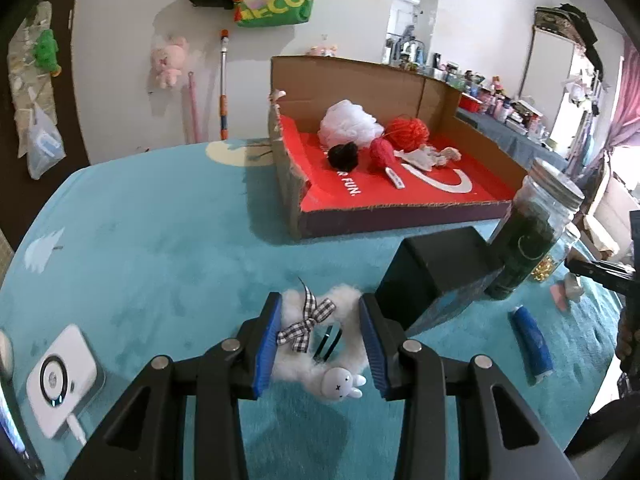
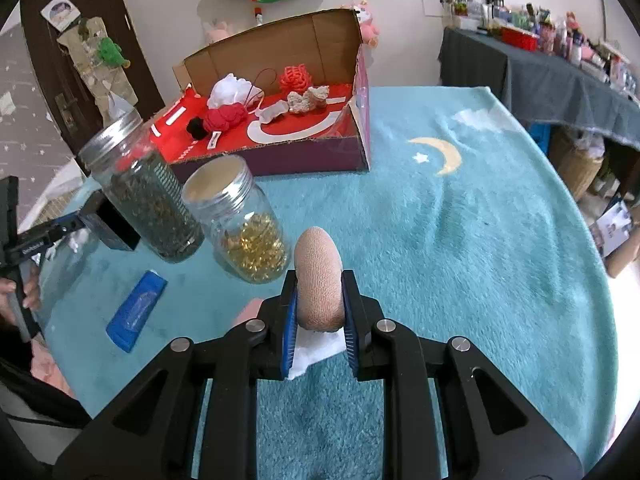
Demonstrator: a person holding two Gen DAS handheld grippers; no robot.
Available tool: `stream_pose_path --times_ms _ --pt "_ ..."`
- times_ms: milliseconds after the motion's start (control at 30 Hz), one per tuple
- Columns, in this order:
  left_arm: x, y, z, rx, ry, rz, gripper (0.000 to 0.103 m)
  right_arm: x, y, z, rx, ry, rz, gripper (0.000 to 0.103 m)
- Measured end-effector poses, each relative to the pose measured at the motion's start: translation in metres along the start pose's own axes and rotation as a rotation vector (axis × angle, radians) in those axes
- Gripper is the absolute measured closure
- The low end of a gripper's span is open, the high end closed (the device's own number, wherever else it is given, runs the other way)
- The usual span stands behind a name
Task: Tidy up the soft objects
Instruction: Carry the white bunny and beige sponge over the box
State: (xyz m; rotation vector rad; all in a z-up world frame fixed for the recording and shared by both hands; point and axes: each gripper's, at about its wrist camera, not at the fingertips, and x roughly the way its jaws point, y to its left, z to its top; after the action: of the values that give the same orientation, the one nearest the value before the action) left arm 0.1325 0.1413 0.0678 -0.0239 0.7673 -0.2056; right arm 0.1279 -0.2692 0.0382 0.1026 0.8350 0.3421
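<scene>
My left gripper is shut on a white fluffy scrunchie with a checked bow and a small white rabbit charm, held above the teal blanket. My right gripper is shut on a beige rolled sock with a white tag hanging under it. Ahead stands the open cardboard box with a red floor. In it lie a white mesh puff, red yarn balls, a black pom and a pale crochet piece.
A black box, a jar of dark dried leaves and a jar of gold capsules stand between the grippers. A blue tube lies on the blanket. A white device sits at the left. A cluttered table is far right.
</scene>
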Motion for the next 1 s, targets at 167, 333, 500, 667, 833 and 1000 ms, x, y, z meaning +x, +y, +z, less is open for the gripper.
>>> stream_pose_path --times_ms 167,333,500,667,833,1000 --pt "0.004 0.004 0.013 0.014 -0.011 -0.045 0.062 0.004 -0.006 0.011 -0.001 0.007 0.036 0.084" --pt "0.008 0.003 0.023 0.051 -0.015 -0.058 0.062 0.011 -0.011 0.024 -0.019 0.013 0.068 0.084" --pt "0.014 0.002 0.034 0.093 -0.008 -0.067 0.062 0.020 -0.015 0.038 -0.042 0.023 0.099 0.084" --pt "0.019 0.002 0.044 0.114 0.003 -0.081 0.062 0.029 -0.017 0.049 -0.058 0.034 0.123 0.084" --pt "0.022 0.003 0.054 0.136 0.009 -0.089 0.062 0.032 -0.015 0.058 -0.078 0.030 0.154 0.084" --pt "0.022 -0.002 0.069 0.154 0.006 -0.118 0.062 0.034 -0.014 0.073 -0.088 0.038 0.199 0.084"
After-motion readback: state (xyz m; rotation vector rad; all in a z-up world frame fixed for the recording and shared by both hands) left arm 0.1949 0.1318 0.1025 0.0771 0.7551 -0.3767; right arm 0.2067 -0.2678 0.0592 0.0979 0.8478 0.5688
